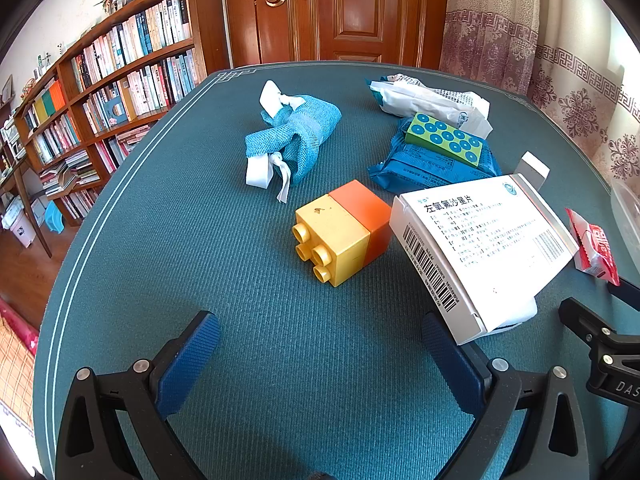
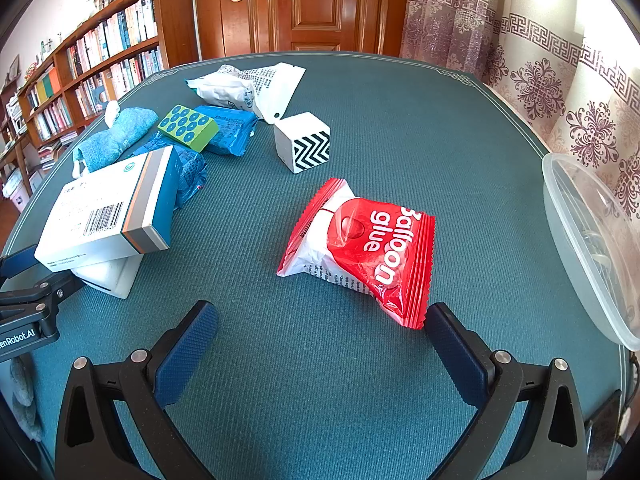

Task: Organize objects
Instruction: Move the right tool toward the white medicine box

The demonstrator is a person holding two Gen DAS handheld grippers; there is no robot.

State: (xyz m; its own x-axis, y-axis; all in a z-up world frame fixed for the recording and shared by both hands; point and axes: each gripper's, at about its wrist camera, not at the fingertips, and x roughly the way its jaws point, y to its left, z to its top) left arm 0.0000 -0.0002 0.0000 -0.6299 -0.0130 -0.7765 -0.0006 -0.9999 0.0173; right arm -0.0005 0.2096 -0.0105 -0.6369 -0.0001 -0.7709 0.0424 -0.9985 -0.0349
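Both hand-held grippers, left (image 1: pixel 320 354) and right (image 2: pixel 322 340), hover spread wide, nothing between the pads, over the teal cloth-covered table (image 2: pixel 400 128). Yellow-and-orange plastic brick pair (image 1: pixel 344 230) lies ahead of left; red-and-white "Balloon glue" foil packet (image 2: pixel 364 248) just ahead of right, near its right finger.

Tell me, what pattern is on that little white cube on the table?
Black-and-white zigzag stripes on one face of the cube; its other visible faces are plain white. Right wrist view shows it best.

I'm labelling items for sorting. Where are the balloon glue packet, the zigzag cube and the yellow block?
balloon glue packet (image 2: pixel 372 248): right wrist view, red front.
zigzag cube (image 2: pixel 311 151): right wrist view, striped face.
yellow block (image 1: pixel 332 226): left wrist view, top face.
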